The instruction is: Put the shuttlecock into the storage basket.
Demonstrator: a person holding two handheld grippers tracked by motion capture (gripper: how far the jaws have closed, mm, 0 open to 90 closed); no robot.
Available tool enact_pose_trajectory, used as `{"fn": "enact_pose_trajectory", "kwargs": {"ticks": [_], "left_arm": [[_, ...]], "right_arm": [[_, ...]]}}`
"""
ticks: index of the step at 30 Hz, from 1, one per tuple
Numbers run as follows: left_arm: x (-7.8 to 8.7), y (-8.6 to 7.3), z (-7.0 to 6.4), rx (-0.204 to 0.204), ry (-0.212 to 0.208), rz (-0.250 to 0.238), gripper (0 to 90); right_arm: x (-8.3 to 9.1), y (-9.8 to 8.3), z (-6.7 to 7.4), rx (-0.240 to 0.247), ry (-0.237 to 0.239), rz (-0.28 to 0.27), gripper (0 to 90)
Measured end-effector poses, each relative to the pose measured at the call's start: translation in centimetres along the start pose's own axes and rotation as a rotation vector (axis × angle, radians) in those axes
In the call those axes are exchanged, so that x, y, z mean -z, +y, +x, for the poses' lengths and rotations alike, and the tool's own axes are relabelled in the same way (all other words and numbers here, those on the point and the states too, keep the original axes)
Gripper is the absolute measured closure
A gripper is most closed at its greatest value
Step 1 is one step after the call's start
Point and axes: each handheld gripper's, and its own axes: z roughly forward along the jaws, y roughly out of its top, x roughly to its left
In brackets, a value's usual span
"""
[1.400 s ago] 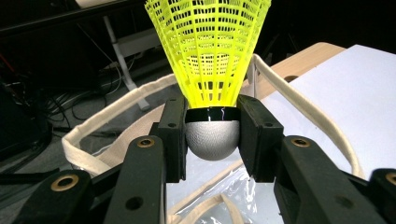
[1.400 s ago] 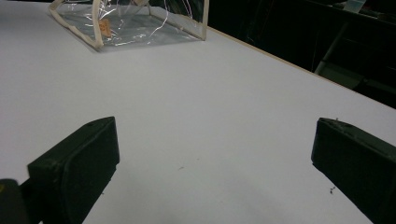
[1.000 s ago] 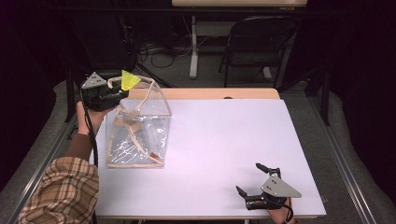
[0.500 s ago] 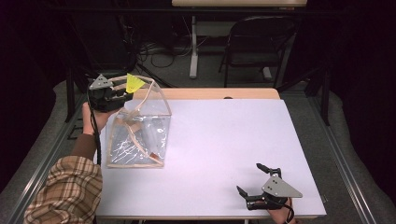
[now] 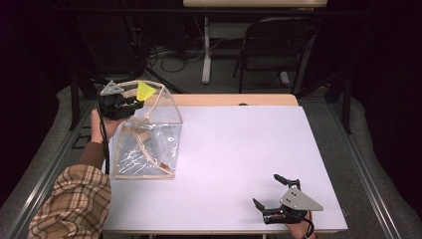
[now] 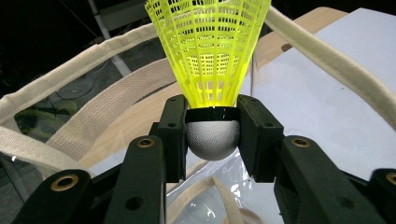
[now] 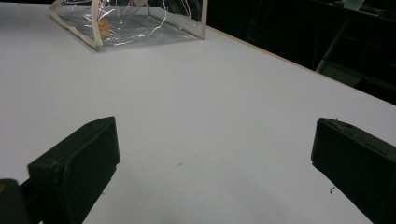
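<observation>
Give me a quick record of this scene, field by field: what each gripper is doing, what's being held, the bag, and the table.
left gripper: shut on the shuttlecock, at the bag's top rim
shuttlecock: yellow mesh skirt, white rounded base clamped between the fingers
bag: clear plastic, cream trim, standing open at table's left
right gripper: open, holding nothing, low at the table's near right
table: white top

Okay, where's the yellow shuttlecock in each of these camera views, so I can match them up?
High view: the shuttlecock sits upper left, held by the left gripper at the open top of the clear bag.
Left gripper view: top centre, its grey cork clamped between the jaws, skirt pointing up.
Right gripper view: not in it.
Shared landmark: the clear bag with cream webbing trim, far off at top left in the right gripper view.
</observation>
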Motion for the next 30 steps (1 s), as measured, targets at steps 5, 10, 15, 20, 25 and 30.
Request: {"fn": "enact_pose_trajectory", "kwargs": {"ticks": [5,10,15,20,25,30], "left_arm": [[-0.4,0.0,-0.1,-0.010,0.003,0.018,65.0],[-0.8,0.0,-0.3,-0.014,-0.003,0.035,64.9],[-1.1,-0.1,-0.2,-0.005,-0.008,0.055,60.4],[-0.7,-0.3,0.2,0.040,0.019,0.030,34.2],[0.4,0.1,-0.3,0.038,0.035,0.010,19.6],[1.8,0.5,-0.7,0.035,0.047,-0.018,12.2]], "right_arm": [[0.0,0.1,0.0,0.002,0.001,-0.003,0.8],[-0.1,0.2,0.1,0.007,0.005,-0.003,0.8],[-0.2,0.2,0.2,0.010,0.011,0.001,0.8],[-0.3,0.3,0.2,0.012,0.011,-0.002,0.8],[-0.3,0.3,0.2,0.011,0.009,0.000,0.8],[-0.2,0.3,0.3,0.012,0.009,0.000,0.8]]}}
